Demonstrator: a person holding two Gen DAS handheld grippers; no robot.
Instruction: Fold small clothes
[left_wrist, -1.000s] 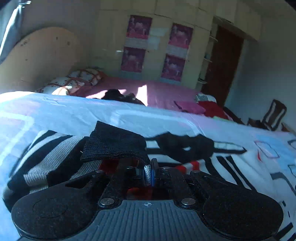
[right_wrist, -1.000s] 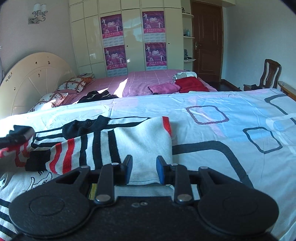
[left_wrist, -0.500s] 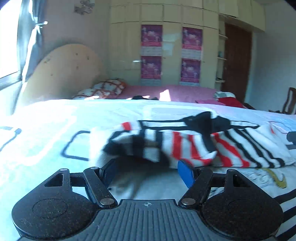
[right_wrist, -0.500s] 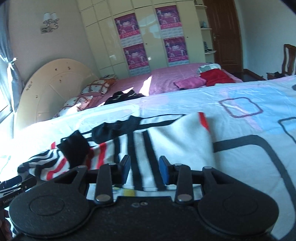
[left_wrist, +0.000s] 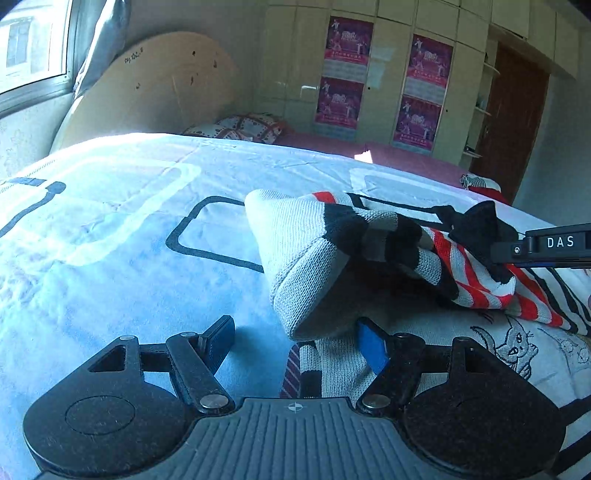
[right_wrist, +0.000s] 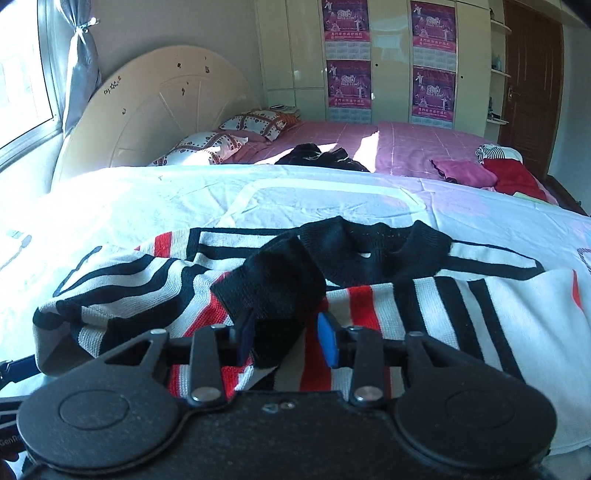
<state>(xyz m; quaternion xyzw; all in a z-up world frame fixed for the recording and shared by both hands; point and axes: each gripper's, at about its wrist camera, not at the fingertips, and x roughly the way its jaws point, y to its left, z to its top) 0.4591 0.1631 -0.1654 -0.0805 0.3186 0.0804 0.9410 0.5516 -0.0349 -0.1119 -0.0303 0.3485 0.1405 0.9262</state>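
A small white knit sweater (right_wrist: 498, 314) with black and red stripes lies on the blue and white bedsheet (left_wrist: 110, 240). Its left sleeve is folded across the body, and the black cuff (right_wrist: 273, 284) rests on the chest. My right gripper (right_wrist: 286, 341) is open, with the black cuff between its fingers. My left gripper (left_wrist: 299, 343) is open and empty at the folded left edge of the sweater (left_wrist: 306, 266). The right gripper's body (left_wrist: 554, 247) shows at the right of the left wrist view.
A white garment with a cat drawing (left_wrist: 517, 343) lies under the sweater. Behind is a second bed with a pink sheet (right_wrist: 406, 147), pillows (right_wrist: 229, 136), dark clothes (right_wrist: 317, 155) and red and pink clothes (right_wrist: 509, 177). A cream headboard (right_wrist: 166, 107) stands left.
My left gripper let go of the sleeve cuff, opened and drew back to the sweater's left edge. My right gripper moved left over the sweater to the black cuff.
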